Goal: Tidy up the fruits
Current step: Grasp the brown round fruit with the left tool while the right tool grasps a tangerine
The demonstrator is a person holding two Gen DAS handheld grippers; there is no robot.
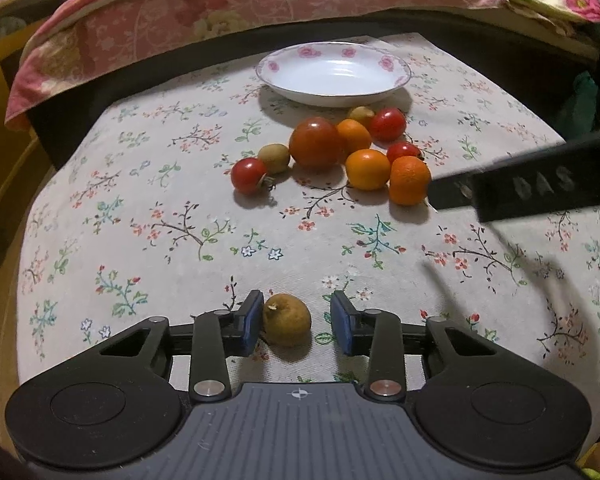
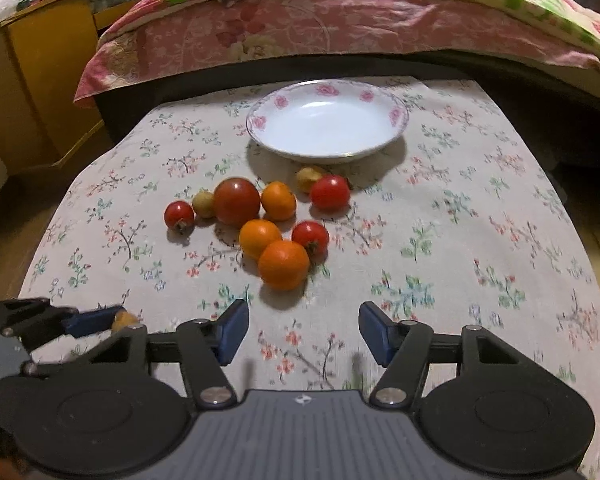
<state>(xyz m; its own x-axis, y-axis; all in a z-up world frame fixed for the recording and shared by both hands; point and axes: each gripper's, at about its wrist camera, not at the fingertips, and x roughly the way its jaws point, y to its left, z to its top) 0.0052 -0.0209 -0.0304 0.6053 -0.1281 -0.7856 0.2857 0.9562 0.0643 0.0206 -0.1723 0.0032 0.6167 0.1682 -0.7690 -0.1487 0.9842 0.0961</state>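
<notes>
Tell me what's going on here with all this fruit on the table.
A person is sorting fruit with two handheld grippers. The left gripper has a small tan-yellow fruit between its blue pads; one pad touches it, the other stands clear, so it is not gripped. The right gripper hangs open above the floral tablecloth, nothing between its fingers. The white rose-rimmed plate is empty; red tomatoes and oranges sit clustered before it.

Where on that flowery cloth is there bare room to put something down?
Bare cloth lies between the fruit cluster and the right gripper, and right of the cluster toward the cloth's edge. The white dish is empty. It is crowded just before the dish, where the fruits touch.
</notes>
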